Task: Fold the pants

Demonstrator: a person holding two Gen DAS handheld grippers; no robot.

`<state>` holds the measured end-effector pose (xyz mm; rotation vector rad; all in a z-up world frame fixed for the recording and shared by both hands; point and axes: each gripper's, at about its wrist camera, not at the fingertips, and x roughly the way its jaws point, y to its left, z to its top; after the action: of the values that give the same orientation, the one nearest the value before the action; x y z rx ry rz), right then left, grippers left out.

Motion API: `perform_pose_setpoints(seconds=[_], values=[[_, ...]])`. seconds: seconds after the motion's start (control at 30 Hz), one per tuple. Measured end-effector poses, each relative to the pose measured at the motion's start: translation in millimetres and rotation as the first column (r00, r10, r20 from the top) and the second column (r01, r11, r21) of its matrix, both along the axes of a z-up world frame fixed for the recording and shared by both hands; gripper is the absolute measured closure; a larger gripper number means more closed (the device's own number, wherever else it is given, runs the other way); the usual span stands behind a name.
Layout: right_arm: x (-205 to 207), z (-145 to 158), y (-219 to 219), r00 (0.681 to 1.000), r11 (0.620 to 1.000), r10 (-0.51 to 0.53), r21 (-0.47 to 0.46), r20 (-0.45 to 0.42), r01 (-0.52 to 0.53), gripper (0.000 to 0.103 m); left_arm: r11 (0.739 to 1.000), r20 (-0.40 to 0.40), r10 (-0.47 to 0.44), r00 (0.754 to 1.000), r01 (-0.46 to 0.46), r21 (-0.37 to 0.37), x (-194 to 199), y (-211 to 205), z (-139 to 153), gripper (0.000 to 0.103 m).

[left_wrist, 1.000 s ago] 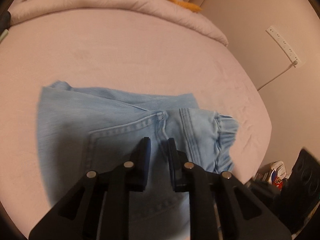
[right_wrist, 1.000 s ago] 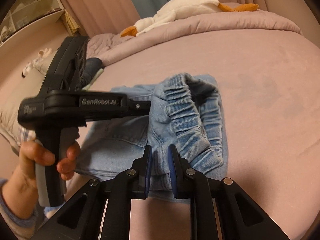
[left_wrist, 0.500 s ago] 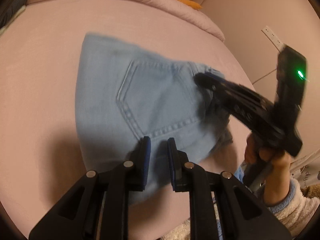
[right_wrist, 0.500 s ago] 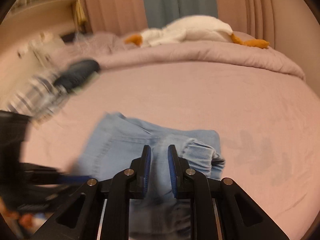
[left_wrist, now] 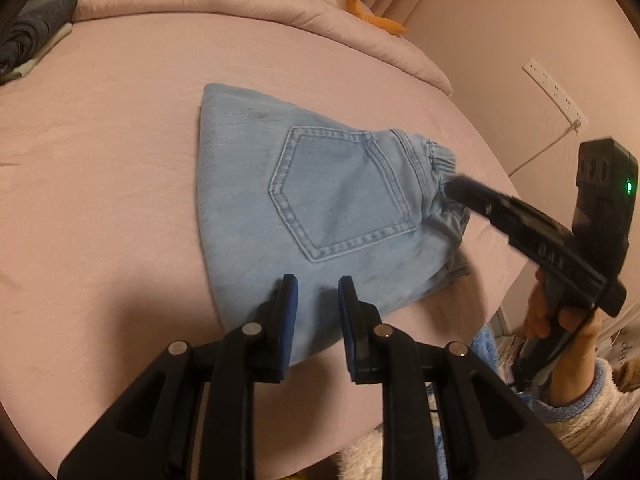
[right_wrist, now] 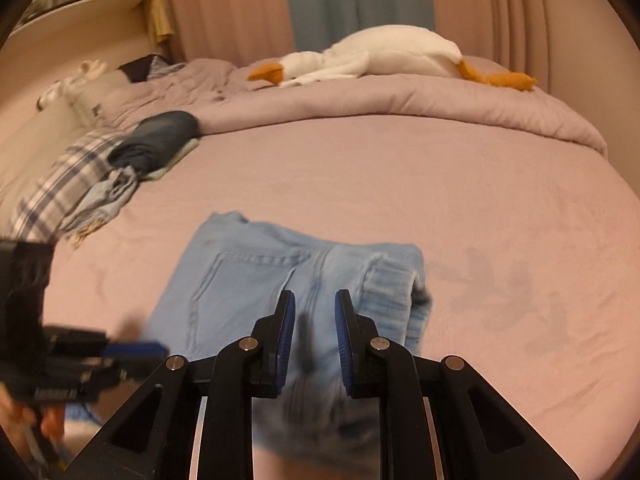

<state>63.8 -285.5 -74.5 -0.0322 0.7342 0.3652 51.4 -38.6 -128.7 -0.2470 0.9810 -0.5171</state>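
Light blue jeans (left_wrist: 320,204) lie folded into a compact bundle on the pink bed sheet (left_wrist: 120,160), back pocket up, elastic waistband to the right. My left gripper (left_wrist: 316,288) hovers open and empty over the bundle's near edge. My right gripper (right_wrist: 314,304) is open and empty just above the waistband end of the jeans (right_wrist: 256,280). In the left wrist view the right gripper's fingers (left_wrist: 468,190) reach the waistband from the right. In the right wrist view the left gripper (right_wrist: 132,348) shows blurred at the lower left.
A white plush goose (right_wrist: 380,60) lies on the rolled duvet (right_wrist: 400,104) at the far side. Folded dark clothing (right_wrist: 160,140) and a plaid cloth (right_wrist: 68,184) sit at the left. A power strip (left_wrist: 556,88) hangs on the wall right of the bed.
Both grippers have drawn back from the jeans toward the bed's near edge. The folded bundle now lies flat and still with the back pocket on top.
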Motion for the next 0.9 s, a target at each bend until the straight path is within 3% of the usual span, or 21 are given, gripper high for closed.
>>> perform_pose_setpoints(seconds=[0.2,0.37,0.43,0.47,0.5,0.57,0.6,0.73,0.8,0.9], values=[[-19,-30,5,0.998,0.992,-0.021,-0.129,-0.056,0.014,0.086,1.0,-0.003,-0.007,1.0,0.007,0.025,3,-2,-10,0.083],[-16,-36,8,0.997,0.988,-0.057,-0.145,-0.054,0.049,0.086,0.998,0.013,0.019,1.0,-0.02,0.052,-1,0,-5,0.081],[-14,-31,3,0.996,0.995,-0.054,-0.089,-0.075,0.047,0.084,0.998,0.032,0.035,0.999,-0.037,0.06,-4,0,0,0.074],[-15,-27,-4,0.995,0.999,-0.048,-0.031,-0.086,0.045,0.082,0.997,0.042,0.043,0.998,-0.045,0.065,-6,3,1,0.063],[-16,-25,-10,0.995,0.999,-0.042,0.018,-0.091,0.044,0.076,0.996,0.052,0.055,0.997,-0.059,0.071,-8,6,3,0.05],[-17,-19,-27,0.993,0.987,-0.043,0.146,-0.113,0.059,0.06,0.992,0.079,0.09,0.993,-0.096,0.081,-10,12,5,0.043],[-17,-18,-35,0.991,0.977,-0.05,0.198,-0.122,0.074,0.054,0.991,0.082,0.1,0.992,-0.107,0.082,-9,16,5,0.043],[-16,-20,-61,0.983,0.936,-0.088,0.324,-0.163,0.137,0.05,0.989,0.066,0.135,0.989,-0.139,0.059,-4,28,2,0.043],[-11,-26,-73,0.973,0.913,-0.096,0.372,-0.209,0.17,0.035,0.987,0.058,0.148,0.987,-0.151,0.047,-1,34,1,0.042],[-1,-39,-84,0.951,0.881,-0.099,0.419,-0.291,0.22,0.033,0.987,0.038,0.159,0.987,-0.159,0.019,6,39,-2,0.041]])
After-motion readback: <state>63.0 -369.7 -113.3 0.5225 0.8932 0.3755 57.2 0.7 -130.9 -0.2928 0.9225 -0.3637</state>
